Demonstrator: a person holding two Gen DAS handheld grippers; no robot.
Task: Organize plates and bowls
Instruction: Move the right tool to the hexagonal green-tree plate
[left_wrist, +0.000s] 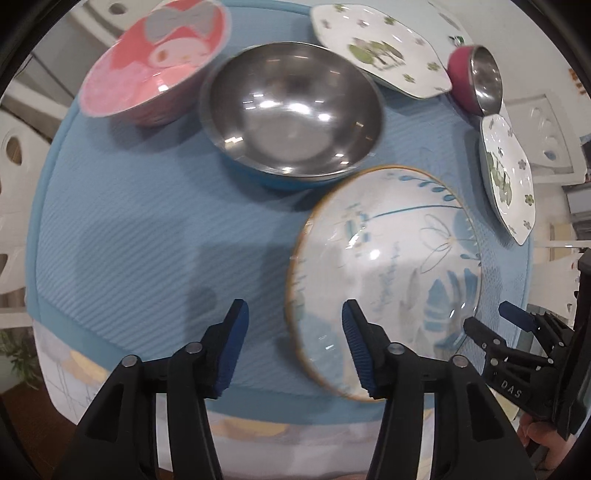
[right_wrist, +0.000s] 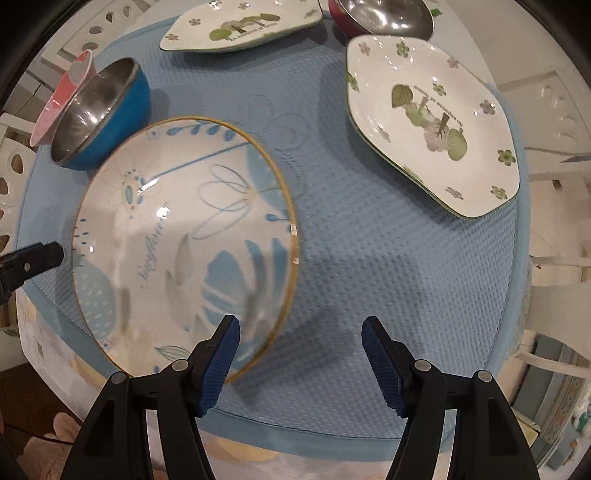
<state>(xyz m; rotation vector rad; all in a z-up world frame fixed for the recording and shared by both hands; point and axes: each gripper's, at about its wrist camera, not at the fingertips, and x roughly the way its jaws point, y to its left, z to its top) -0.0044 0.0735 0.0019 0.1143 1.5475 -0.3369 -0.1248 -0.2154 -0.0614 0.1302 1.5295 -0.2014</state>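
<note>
A large white bowl with blue flowers and a gold rim (left_wrist: 384, 273) (right_wrist: 184, 240) sits on the blue mat (left_wrist: 147, 221) between my two grippers. My left gripper (left_wrist: 293, 328) hangs open over the bowl's left rim, its right finger above the inside and its left finger above the mat. My right gripper (right_wrist: 301, 328) is open at the bowl's right side, with its left finger over the rim. Neither pair of pads presses on anything. Each gripper shows at the edge of the other's view: right gripper (left_wrist: 517, 321), left gripper (right_wrist: 33, 258).
Further back on the mat stand a steel bowl with a blue outside (left_wrist: 291, 107) (right_wrist: 99, 114), a pink cartoon bowl (left_wrist: 155, 62), a small magenta steel bowl (left_wrist: 476, 79) and two white hexagonal plates (left_wrist: 380, 48) (right_wrist: 432, 125). White chairs ring the table.
</note>
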